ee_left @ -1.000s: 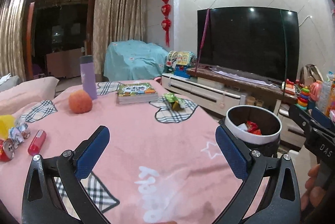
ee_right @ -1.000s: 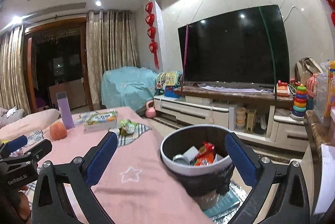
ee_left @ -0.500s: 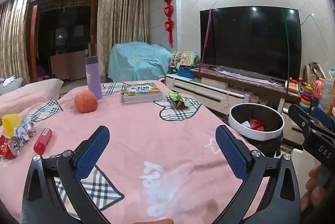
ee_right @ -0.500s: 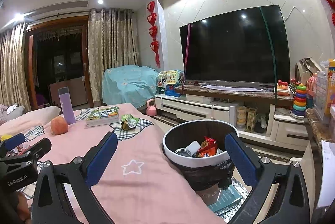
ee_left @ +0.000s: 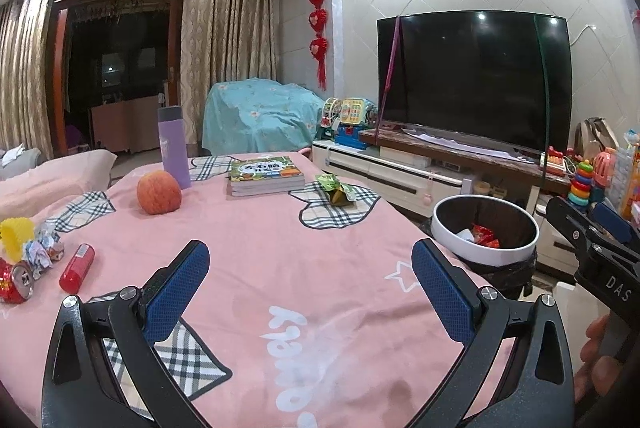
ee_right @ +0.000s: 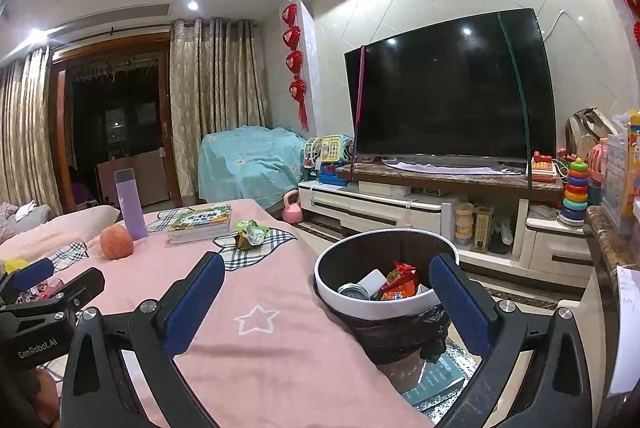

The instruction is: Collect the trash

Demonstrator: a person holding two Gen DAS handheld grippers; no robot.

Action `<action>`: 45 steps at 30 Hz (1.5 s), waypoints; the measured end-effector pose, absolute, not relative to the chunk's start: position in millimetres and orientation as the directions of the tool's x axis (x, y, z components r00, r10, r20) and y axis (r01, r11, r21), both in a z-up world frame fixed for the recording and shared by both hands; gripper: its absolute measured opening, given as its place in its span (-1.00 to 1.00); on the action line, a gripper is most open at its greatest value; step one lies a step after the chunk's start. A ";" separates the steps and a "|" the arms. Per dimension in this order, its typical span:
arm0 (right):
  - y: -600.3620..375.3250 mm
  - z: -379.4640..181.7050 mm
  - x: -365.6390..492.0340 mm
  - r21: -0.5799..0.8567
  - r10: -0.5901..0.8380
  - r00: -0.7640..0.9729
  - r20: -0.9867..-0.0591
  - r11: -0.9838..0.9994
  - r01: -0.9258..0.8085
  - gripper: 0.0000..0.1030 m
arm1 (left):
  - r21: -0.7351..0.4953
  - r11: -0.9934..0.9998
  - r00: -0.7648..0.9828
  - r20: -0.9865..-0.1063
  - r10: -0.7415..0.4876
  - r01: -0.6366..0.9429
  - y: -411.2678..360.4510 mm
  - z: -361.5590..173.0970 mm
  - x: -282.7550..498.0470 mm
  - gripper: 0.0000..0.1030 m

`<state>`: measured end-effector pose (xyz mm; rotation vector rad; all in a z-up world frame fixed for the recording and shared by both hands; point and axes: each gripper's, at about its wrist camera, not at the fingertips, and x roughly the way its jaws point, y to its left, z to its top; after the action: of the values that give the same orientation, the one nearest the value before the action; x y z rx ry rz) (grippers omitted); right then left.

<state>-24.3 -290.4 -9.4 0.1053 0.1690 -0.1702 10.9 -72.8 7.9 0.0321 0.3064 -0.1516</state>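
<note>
Left tool (ee_left: pixel 306 274): jaws apart, empty, over the pink counter (ee_left: pixel 280 268). Right tool (ee_right: pixel 326 286): jaws apart, empty, at the counter's edge. Bin (ee_right: pixel 352 302): directly ahead of the right tool, between its fingers, holding wrappers and a can. Green wrapper (ee_left: pixel 336 189): on the counter, far ahead of the left tool, beside the books (ee_left: pixel 264 175). Can (ee_left: pixel 14 282), red tube (ee_left: pixel 77 267), crumpled wrappers (ee_left: pixel 42 252): far left of the left tool. Apple (ee_left: pixel 159 193) and bottle (ee_left: pixel 174 147): ahead, left.
</note>
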 end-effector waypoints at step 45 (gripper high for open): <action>-289.5 -10.6 -25.5 0.100 -0.156 0.970 -0.184 0.979 0.176 1.00 | 0.007 0.987 0.937 -0.316 -0.150 0.161 -73.6 2.4 14.3 1.00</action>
<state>-25.5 -289.5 -10.6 0.1159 0.1764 -0.1682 14.3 -73.6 2.4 0.0331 0.3199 -0.1589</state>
